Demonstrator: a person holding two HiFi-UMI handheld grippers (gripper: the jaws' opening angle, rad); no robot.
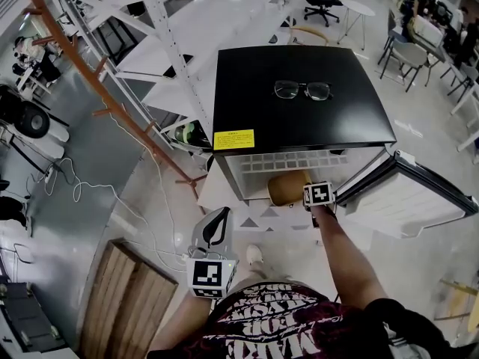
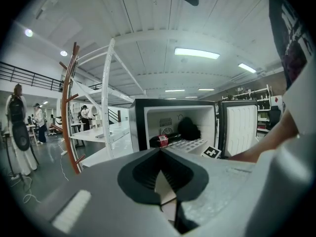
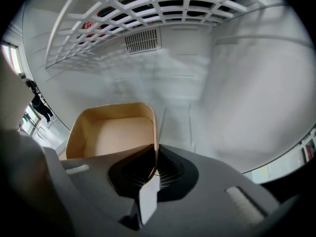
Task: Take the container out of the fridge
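Note:
A small fridge (image 1: 254, 88) with a black top stands open, its door (image 1: 408, 197) swung out to the right. On the fridge floor sits a tan, empty open container (image 1: 288, 188) (image 3: 111, 135). My right gripper (image 1: 310, 199) (image 3: 155, 158) reaches down into the fridge and is shut on the container's right wall, which runs between the two pads. My left gripper (image 1: 218, 217) (image 2: 160, 151) hangs back in front of the fridge at lower left, jaws together with nothing in them.
Glasses (image 1: 302, 90) lie on the fridge top. A wire shelf (image 3: 148, 14) spans above the container; a dark bottle (image 2: 163, 140) and a black object (image 2: 188, 130) rest on it. White shelving (image 1: 172, 66), a wooden rack (image 1: 97, 88), floor cables and a wooden board (image 1: 123, 298) stand to the left.

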